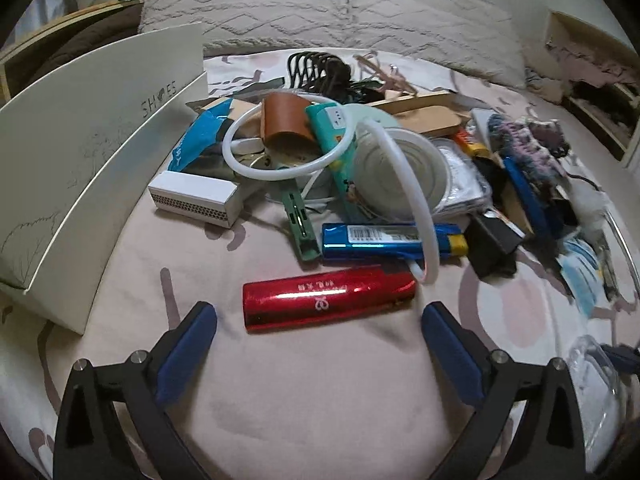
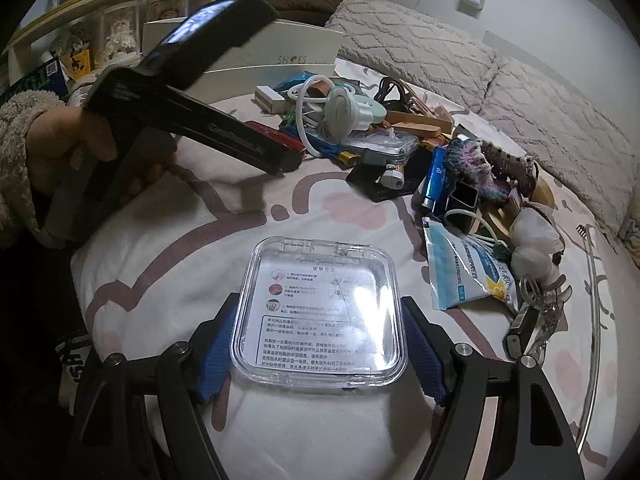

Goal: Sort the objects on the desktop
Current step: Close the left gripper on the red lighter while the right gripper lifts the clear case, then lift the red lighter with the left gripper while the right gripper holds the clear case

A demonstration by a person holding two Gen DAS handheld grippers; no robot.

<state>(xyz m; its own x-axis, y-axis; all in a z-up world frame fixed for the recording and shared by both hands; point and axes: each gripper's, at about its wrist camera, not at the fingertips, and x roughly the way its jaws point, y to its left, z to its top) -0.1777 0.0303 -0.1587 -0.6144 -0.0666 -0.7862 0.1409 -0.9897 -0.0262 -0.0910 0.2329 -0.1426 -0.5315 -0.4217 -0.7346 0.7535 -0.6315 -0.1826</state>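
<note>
A shiny red tube (image 1: pixel 328 298) lies on the pink bedsheet just beyond my left gripper (image 1: pixel 319 320), which is open and empty, one finger on each side of it. Behind it lies a blue lighter (image 1: pixel 384 240) under a white hose loop (image 1: pixel 288 140). My right gripper (image 2: pixel 320 350) has its blue pads (image 2: pixel 218 356) against both sides of a clear square plastic case (image 2: pixel 320 312) with a printed sheet inside, resting on the sheet. The left gripper also shows in the right wrist view (image 2: pixel 192 120), held by a hand above the pile.
A white shoebox (image 1: pixel 92 148) stands at the left. A pile of clutter fills the middle: a white matchbox-like box (image 1: pixel 196 198), green clip (image 1: pixel 300 224), round white lid (image 1: pixel 396 176), crocheted piece (image 2: pixel 488 168), mask packet (image 2: pixel 468 272), keys (image 2: pixel 536 320). Pillows (image 1: pixel 320 12) lie behind.
</note>
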